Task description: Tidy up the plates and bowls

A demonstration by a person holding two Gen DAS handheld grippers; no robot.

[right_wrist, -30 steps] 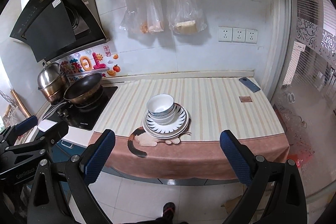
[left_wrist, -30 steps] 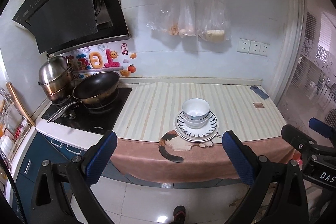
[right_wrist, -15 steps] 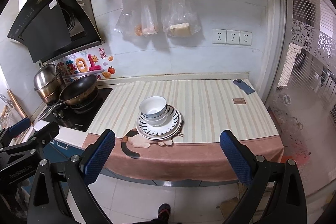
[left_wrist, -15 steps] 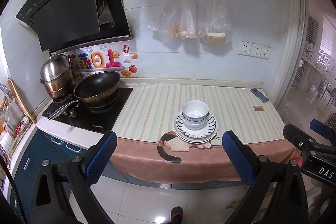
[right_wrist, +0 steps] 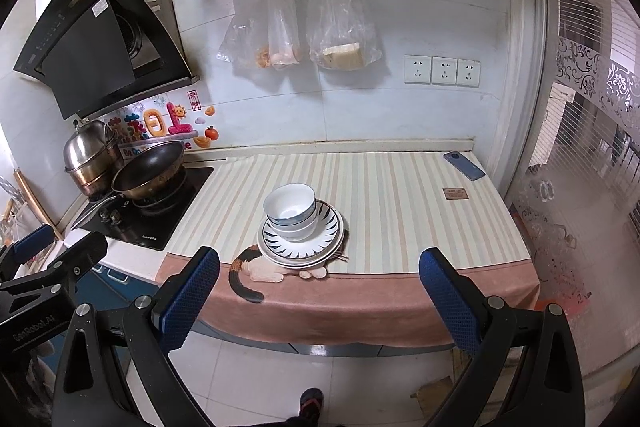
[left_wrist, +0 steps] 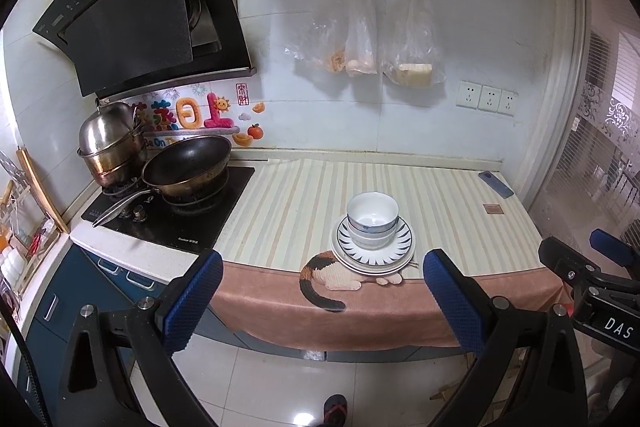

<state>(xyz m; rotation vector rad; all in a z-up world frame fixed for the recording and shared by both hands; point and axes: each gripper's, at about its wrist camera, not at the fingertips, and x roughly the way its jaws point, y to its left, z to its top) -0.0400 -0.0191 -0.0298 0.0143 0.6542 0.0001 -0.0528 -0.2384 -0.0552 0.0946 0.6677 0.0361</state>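
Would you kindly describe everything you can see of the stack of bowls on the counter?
The bowls are white, glossy like ceramic, with a thin blue band near the rim. At least two are nested upright, and the top one looks empty. They sit in the middle of a stack of plates with dark radiating stripes, near the front edge of the striped cloth, just behind its cat picture. Nothing else touches them; both grippers hang open, well short of the counter.
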